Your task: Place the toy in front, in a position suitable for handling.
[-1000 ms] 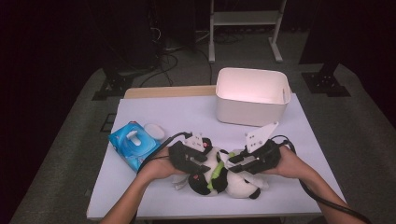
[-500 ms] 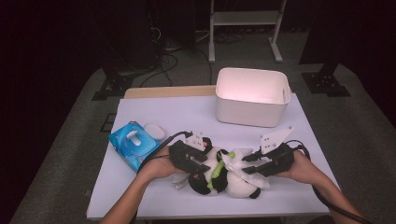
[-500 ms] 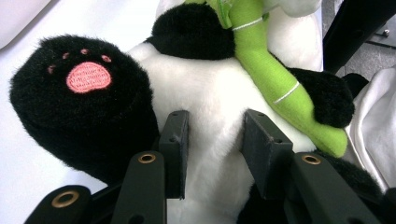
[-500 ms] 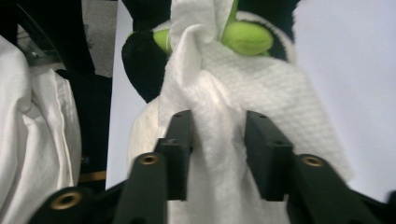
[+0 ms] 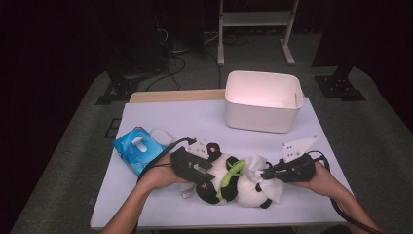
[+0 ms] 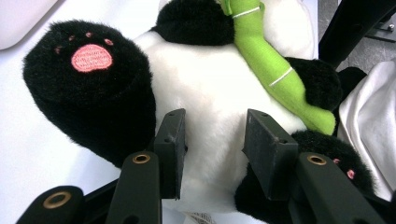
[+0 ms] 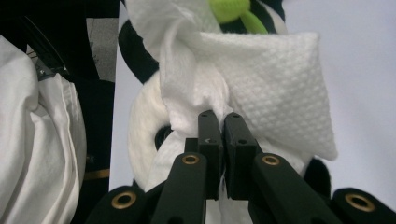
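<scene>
A black-and-white panda plush (image 5: pixel 219 185) (image 6: pixel 210 88) lies on its back near the table's front edge, hugging a green bamboo stick (image 5: pixel 230 175) (image 6: pixel 273 70). My left gripper (image 5: pixel 207 173) (image 6: pixel 212 135) comes in from the left, its jaws pressed into the white belly on both sides. A white wipe (image 5: pixel 254 165) (image 7: pixel 275 79) is draped over the plush's right end. My right gripper (image 5: pixel 267 173) (image 7: pixel 217 123) is shut on a bunched fold of that wipe.
A blue wipes pack (image 5: pixel 139 150) lies at the left with a white lid (image 5: pixel 160 136) beside it. A white bin (image 5: pixel 263 117) stands at the back right. The pale table (image 5: pixel 195 119) has free room in the middle; a white sleeve (image 7: pixel 42 140) is close by.
My right gripper has shifted to the right and slightly toward the front edge, with the wipe in it. The left gripper and the plush have stayed in place.
</scene>
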### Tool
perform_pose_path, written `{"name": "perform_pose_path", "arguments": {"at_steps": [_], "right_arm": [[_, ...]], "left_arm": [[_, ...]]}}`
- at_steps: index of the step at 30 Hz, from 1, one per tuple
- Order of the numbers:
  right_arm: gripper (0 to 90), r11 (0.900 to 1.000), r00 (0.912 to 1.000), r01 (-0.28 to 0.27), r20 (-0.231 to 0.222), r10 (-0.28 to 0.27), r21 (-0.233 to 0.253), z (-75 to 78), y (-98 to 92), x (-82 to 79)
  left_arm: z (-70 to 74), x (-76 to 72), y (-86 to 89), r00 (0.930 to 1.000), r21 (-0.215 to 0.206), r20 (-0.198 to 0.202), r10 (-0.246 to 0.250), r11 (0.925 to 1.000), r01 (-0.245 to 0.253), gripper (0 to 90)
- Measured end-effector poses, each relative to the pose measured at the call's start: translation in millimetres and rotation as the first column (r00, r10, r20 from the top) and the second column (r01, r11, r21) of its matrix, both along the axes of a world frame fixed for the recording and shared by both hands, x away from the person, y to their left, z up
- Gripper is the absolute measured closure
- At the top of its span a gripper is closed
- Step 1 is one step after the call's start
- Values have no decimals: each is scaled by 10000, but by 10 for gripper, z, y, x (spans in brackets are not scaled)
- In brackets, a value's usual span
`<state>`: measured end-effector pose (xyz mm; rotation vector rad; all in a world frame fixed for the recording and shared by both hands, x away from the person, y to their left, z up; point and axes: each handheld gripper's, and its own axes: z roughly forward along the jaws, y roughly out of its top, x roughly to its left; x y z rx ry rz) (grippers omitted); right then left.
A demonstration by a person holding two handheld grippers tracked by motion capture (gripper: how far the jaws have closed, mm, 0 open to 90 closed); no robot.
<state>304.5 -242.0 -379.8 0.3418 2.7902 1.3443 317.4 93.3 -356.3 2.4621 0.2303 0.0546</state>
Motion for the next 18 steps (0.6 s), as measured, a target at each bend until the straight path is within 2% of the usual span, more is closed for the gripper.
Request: {"name": "perform_pose_path", "arguments": {"at_steps": [7, 10, 13, 18], "right_arm": [[867, 9990, 9990, 414, -155, -417, -195, -117, -156, -42], [867, 9986, 9986, 520, -90, -520, -84, -121, -170, -65], [867, 9994, 9993, 343, 166, -342, -29, -63, -85, -88], [867, 9990, 9976, -454, 529, 454, -20, 54, 219, -89]], "left_arm": [[-70, 7, -34, 9998, -58, -183, 127, 9999, -128, 589], [-94, 19, -59, 9997, -92, -216, 106, 9999, -108, 598], [-103, 30, -80, 9996, -132, -261, 93, 9999, -97, 602], [-91, 31, -105, 9999, 20, -150, 21, 10000, -21, 602]]}}
